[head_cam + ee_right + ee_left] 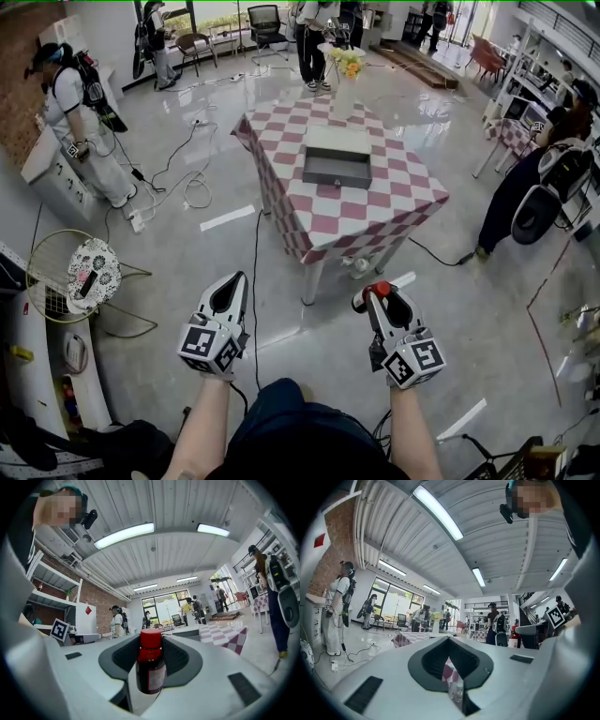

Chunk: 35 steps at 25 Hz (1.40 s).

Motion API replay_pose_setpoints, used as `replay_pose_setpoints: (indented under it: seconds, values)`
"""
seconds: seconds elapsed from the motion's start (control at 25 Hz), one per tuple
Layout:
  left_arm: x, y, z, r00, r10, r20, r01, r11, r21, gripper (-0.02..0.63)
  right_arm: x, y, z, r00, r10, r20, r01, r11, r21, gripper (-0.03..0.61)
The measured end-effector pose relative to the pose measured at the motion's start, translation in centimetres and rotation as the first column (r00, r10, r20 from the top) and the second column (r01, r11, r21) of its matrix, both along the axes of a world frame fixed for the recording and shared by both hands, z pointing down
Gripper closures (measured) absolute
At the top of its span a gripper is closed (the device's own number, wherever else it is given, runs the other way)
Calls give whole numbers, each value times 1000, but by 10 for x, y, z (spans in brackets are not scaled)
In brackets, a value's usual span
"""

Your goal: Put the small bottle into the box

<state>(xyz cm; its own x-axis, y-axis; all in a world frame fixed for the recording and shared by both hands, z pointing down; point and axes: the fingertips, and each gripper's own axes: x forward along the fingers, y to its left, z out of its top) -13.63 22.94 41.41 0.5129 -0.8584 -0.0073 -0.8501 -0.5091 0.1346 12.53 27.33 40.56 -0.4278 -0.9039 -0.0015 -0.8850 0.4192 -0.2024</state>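
A small dark bottle [151, 667] with a red cap stands upright between the jaws of my right gripper [151, 679], which is shut on it. From the head view, its red cap [380, 289] shows at the tip of the right gripper [382, 300], held over the floor short of the table. The grey open box [337, 167] lies on the red-and-white checkered table [375, 206] some way ahead. My left gripper [228, 296] is held level beside the right one, its jaws [452, 679] together with nothing in them.
A vase of flowers [348, 64] stands at the table's far end. Cables [192, 192] trail over the floor on the left. A round wire stool [92, 272] is near left. People stand at left [80, 122], right [525, 197] and behind the table.
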Motion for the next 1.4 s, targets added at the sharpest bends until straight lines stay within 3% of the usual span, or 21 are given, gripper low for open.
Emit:
replay_pose_setpoints:
  seconds: [0.6, 1.4]
  values:
    - [-3, -69, 16, 999, -43, 27, 44, 998, -51, 614, 5, -81, 12, 999, -31, 18, 32, 999, -38, 436]
    - [22, -230, 11, 998, 66, 22, -65, 997, -41, 614, 15, -217, 12, 998, 43, 34, -42, 998, -42, 436]
